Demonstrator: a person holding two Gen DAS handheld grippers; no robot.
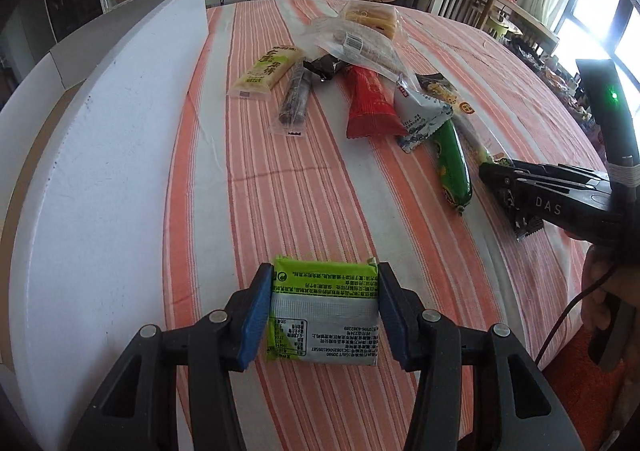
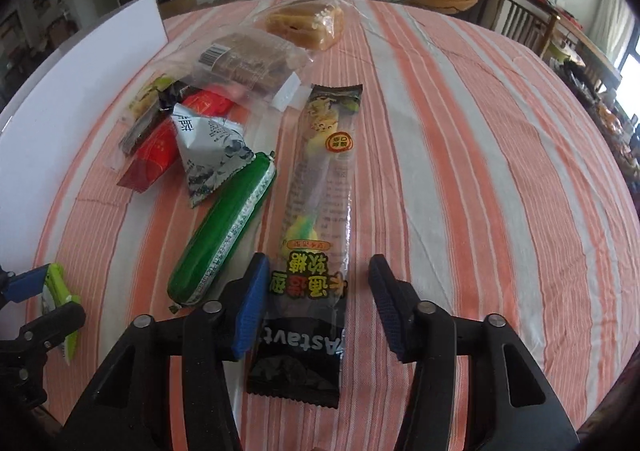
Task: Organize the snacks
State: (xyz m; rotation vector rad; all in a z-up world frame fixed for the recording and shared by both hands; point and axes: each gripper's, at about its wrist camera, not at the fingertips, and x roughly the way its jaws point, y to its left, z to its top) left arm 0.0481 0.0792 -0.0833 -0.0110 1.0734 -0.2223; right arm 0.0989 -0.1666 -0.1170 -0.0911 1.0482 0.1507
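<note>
Snacks (image 1: 370,103) lying in a loose heap on the striped cloth (image 1: 280,191), well ahead of both pairs of jaws. Left gripper (image 1: 324,275) clamped on a green packet (image 1: 324,315), one blue pad pressed on each side, the packet sitting right between the jaws and low over the cloth. Right gripper (image 2: 318,265) with jaws wide apart and not squeezing anything yet. Long candy packet (image 2: 320,191) lying flat between those jaws, black end nearest, very close to the left-hand pad and clear of the right-hand pad. Green sausage stick (image 2: 228,227) just outside the left-hand jaw, beside the long packet (close enough to get bumped). White board (image 1: 100,131) standing off to the left of the left jaws.

Step in hand, most likely: picking up the long candy packet.

- Slide the right jaws a little sideways first, so the packet sits in the middle of the gap.
- Keep the left-hand jaw off the sausage stick.
- Squeeze across the narrow way, not along the length.
- Close slowly and stop once both pads press.
- Lift gently and level, since such a long thin packet probably flops down at the far end.
- Hold the green packet softly meanwhile, with no extra squeezing.
</note>
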